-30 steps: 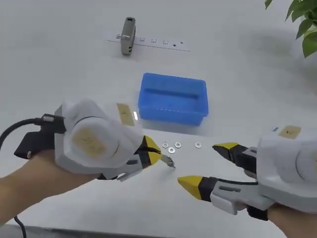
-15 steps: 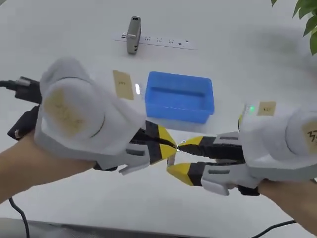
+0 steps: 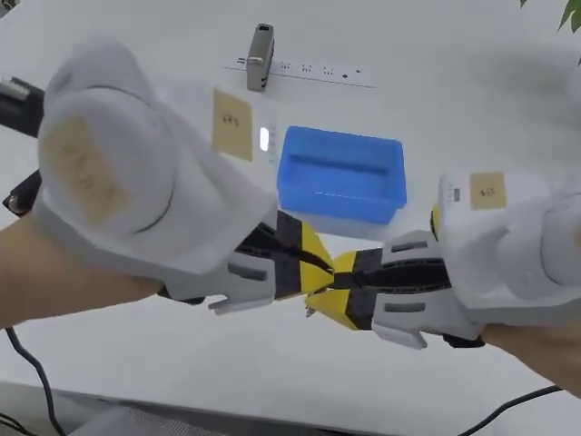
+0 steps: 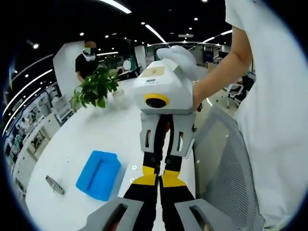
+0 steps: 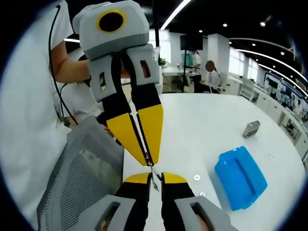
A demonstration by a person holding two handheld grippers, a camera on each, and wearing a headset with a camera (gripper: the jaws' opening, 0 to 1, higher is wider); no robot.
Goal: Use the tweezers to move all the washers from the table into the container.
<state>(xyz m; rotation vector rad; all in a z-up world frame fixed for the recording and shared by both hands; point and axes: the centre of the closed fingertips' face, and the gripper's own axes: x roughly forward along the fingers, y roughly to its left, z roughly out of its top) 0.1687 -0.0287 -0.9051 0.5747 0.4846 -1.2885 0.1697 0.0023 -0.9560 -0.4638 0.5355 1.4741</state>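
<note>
The right tool [image 5: 155, 179], open a second ago, now pinches the thin metal tweezers [image 5: 152, 171] clamped in our left tool [image 5: 149, 161]; we judge a regrip before pickup.

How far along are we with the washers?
Done: nothing visible; the blue container looks empty. In hand: the tweezers, pinched between the left gripper and right gripper. Left: at least two washers lie on the table.

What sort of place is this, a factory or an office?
Most likely a large open-plan office or lab: a mesh office chair, a potted plant and rows of ceiling lights.
</note>
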